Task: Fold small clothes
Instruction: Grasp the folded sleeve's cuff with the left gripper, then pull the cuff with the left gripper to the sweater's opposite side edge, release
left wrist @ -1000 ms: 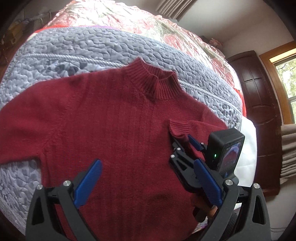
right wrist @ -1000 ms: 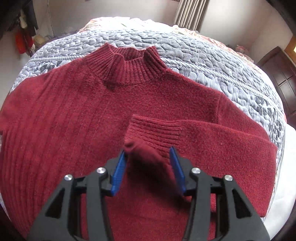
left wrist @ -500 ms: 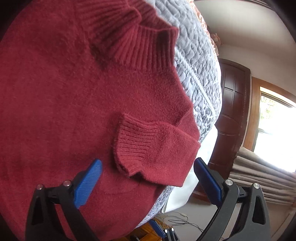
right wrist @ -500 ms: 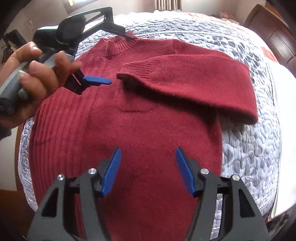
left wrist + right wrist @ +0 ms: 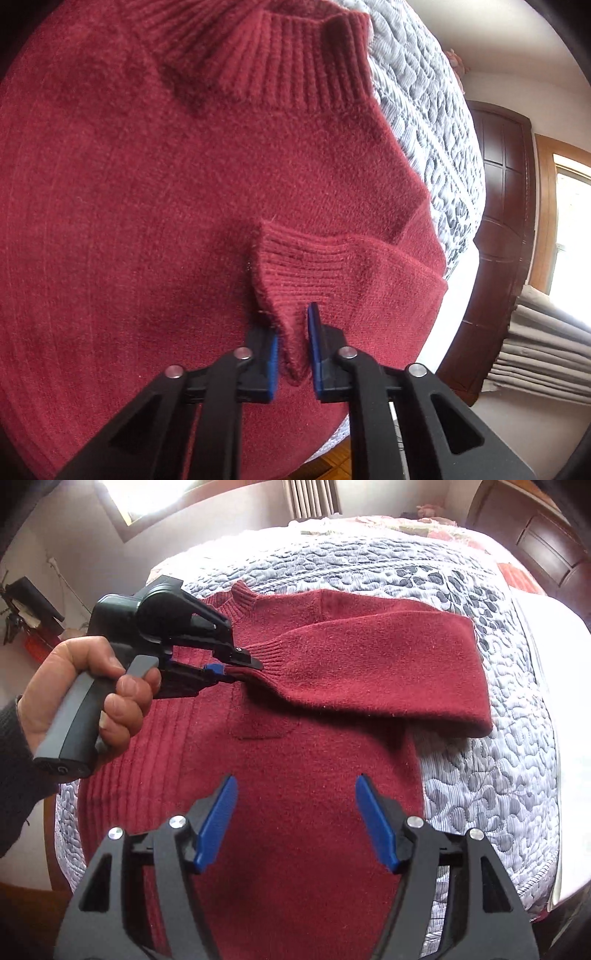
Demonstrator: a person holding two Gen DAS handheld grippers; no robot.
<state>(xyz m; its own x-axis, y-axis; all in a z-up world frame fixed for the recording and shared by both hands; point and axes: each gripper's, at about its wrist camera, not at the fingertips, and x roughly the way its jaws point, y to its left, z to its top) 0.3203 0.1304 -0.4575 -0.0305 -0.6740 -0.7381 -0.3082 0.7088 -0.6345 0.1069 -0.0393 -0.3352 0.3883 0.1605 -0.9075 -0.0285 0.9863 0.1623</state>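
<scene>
Red knit sweater cuff point(image 5: 295, 280) sits pinched in the left hand-held gripper point(image 5: 293, 354); the right hand-held gripper point(image 5: 295, 823) gapes above.

dark red knit sweater point(image 5: 295, 782) lies flat, front up, on the bed, one sleeve point(image 5: 369, 672) folded across its chest.

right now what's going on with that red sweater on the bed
A person is folding the sweater, which lies on a quilted bed. The left gripper is shut on the cuff of a sleeve folded across the chest. The right gripper hovers open over the lower body, holding nothing.
</scene>
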